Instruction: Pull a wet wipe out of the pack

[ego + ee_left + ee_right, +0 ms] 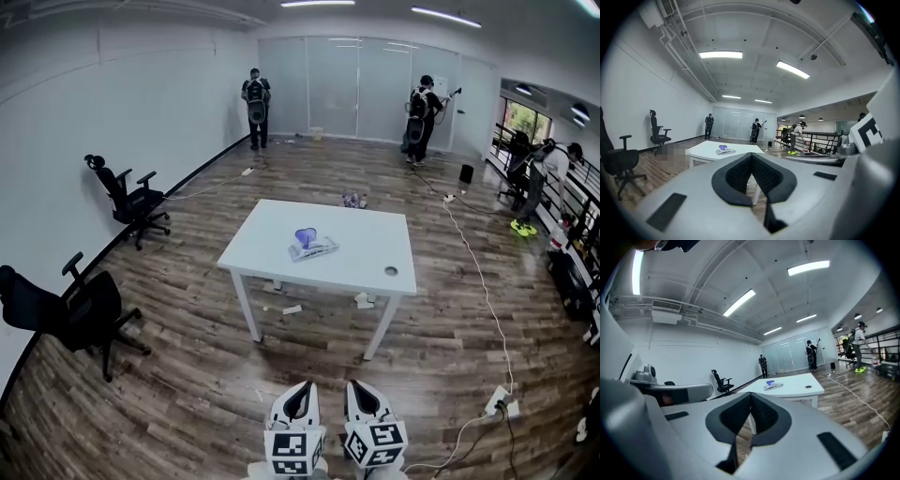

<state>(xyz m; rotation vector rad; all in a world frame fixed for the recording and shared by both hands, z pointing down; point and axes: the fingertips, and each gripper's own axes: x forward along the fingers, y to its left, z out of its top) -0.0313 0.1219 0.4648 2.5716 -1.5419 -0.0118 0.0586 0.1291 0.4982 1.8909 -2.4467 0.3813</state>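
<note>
I'm holding left gripper (297, 401) and right gripper (364, 397) low, side by side, jaws pressed together, both empty. Wet wipe pack (312, 247) is lying untouched on white table (375, 255), well beyond reach.

Closed, empty right tool (750, 399) before table (792, 389)

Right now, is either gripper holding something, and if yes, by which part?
Nothing is held. The left gripper and the right gripper are both shut and empty; the pack lies on the table, away from both.
</note>
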